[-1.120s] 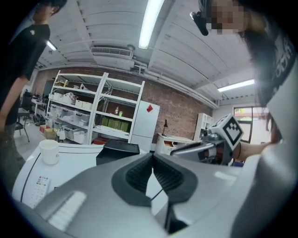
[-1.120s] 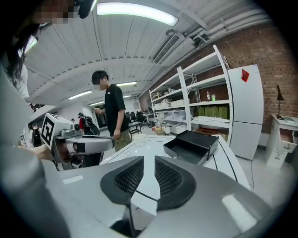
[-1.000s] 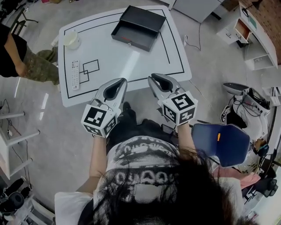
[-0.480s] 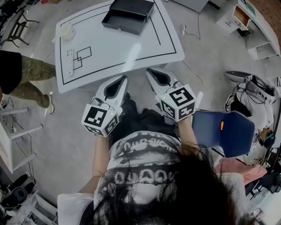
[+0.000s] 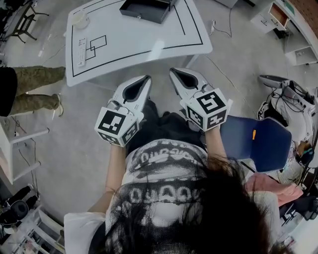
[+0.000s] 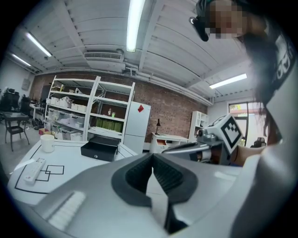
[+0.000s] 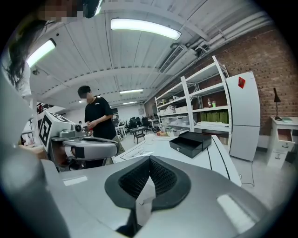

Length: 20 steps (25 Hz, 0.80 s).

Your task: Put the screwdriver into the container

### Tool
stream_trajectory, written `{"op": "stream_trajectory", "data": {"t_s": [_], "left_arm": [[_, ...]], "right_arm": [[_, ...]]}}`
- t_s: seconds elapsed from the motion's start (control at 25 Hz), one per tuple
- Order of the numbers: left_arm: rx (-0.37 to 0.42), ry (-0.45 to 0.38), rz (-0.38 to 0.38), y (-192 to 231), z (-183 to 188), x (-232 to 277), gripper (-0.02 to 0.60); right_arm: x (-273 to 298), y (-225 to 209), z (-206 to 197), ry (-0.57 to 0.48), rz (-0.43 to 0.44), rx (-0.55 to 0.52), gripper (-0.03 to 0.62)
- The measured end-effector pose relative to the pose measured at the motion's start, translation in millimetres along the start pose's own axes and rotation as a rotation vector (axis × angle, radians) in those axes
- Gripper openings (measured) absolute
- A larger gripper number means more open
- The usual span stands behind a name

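On the table (image 5: 149, 37), container (image 5: 146, 9), well beyond left tongs (image 5: 146, 78), right tongs (image 5: 172, 72); both closed

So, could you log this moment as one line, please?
left gripper: shut, empty | right gripper: shut, empty | container: on table | screwdriver: not seen

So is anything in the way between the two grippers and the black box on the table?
Nothing visible is. Only bare white table lies between the left gripper, the right gripper and the black box. The cup and the remote sit off to the left. No screwdriver shows in any view.
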<state>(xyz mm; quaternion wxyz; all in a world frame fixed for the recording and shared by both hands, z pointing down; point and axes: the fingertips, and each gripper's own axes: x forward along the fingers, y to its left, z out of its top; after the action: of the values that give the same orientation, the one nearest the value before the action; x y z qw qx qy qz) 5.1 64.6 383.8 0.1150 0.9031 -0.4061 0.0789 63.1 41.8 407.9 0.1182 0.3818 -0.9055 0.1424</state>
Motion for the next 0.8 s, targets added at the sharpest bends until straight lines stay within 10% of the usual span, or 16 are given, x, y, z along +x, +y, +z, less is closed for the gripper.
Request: {"op": "stream_trajectory", "data": {"t_s": [0.8], "left_arm": [[0.005, -0.027, 0.036, -8, -7, -36, 0.0]], "right_arm": [[-8, 33, -1, -0.002, 0.033, -0.049, -0.012]]}}
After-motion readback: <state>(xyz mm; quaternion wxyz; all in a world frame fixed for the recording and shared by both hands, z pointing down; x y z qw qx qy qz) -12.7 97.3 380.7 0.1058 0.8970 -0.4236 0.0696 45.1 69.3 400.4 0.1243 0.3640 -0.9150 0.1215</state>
